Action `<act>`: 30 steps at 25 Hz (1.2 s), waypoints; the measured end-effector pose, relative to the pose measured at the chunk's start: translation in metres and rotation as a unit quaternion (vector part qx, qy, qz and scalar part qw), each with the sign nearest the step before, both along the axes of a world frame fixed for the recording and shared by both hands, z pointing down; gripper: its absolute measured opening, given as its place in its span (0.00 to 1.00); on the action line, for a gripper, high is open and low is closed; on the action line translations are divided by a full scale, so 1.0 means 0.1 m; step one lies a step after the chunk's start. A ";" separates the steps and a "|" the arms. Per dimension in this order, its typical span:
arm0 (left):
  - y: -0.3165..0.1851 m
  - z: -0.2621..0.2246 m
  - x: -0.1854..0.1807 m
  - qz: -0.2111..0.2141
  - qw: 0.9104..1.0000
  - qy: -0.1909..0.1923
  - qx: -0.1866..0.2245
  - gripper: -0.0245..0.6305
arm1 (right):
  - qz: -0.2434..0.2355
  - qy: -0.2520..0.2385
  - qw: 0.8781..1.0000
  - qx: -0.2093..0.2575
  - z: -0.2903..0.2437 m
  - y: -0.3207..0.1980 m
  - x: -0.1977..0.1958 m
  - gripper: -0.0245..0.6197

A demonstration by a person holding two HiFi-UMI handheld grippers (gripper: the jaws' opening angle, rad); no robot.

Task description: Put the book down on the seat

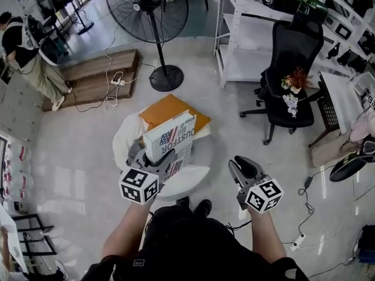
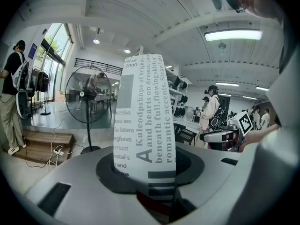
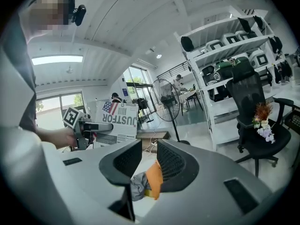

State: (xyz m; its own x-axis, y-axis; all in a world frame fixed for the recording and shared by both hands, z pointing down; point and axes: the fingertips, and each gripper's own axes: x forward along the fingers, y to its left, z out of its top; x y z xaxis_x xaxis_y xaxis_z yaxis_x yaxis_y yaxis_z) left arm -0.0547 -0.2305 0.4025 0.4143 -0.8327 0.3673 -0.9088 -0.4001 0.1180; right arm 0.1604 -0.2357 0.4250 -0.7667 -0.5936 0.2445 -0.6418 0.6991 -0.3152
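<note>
Head view, forearms: we are reaching both bare forearms forward from the bottom edge, with one gripper in each hand.
Head view, left gripper (image 1: 153, 160): we are pinching the book (image 1: 170, 138) between its fingers, low on the book's near side.
Head view, book: it is standing upright over the round white seat (image 1: 125, 136), with its flag-printed cover showing. We cannot tell whether its lower edge is touching the seat.
Head view, orange pad (image 1: 171, 110): it is lying on the far part of the seat, behind the book.
Head view, right gripper (image 1: 246, 167): we are holding it just right of the seat and apart from the book, with its fingers spread and empty.
Head view, surroundings: a floor fan (image 1: 147, 4) is standing beyond the seat. A black office chair (image 1: 299, 43) with flowers (image 1: 293, 82) on it is standing at the right, beside a white shelf (image 1: 246, 34).
Left gripper view, left gripper (image 2: 147, 168): its jaws are pressing on the book (image 2: 145, 111), whose printed narrow face is rising up the middle of the view.
Left gripper view, background: the floor fan (image 2: 88, 95) is showing left of the book, and a person (image 2: 11, 97) is standing at the far left.
Right gripper view, right gripper (image 3: 149, 150): its jaws are standing apart with nothing between them. An orange and grey patch (image 3: 153, 179) is showing low in the gap, and we cannot tell what it is.
Right gripper view, left gripper (image 3: 101, 126): it is showing at the left, clamped on the upright book (image 3: 118, 118).
Right gripper view, office chair (image 3: 251, 97): it is standing at the right, carrying the flowers (image 3: 263, 118).
</note>
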 end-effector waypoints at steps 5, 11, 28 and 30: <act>-0.14 0.08 -0.22 0.004 1.000 0.011 -0.006 0.28 | 0.009 0.017 1.000 -0.007 -0.02 -0.09 -0.18 0.22; -0.31 0.22 -0.48 0.026 0.999 0.025 -0.007 0.28 | 0.011 0.043 0.999 -0.005 0.00 -0.24 -0.53 0.23; -0.92 1.15 -0.20 0.065 0.993 0.021 -0.098 0.28 | 0.010 0.048 0.996 -0.074 0.78 -0.72 -0.55 0.24; -1.04 1.32 -0.12 0.068 0.991 0.019 -0.112 0.28 | 0.010 0.048 0.995 -0.084 0.92 -0.84 -0.51 0.24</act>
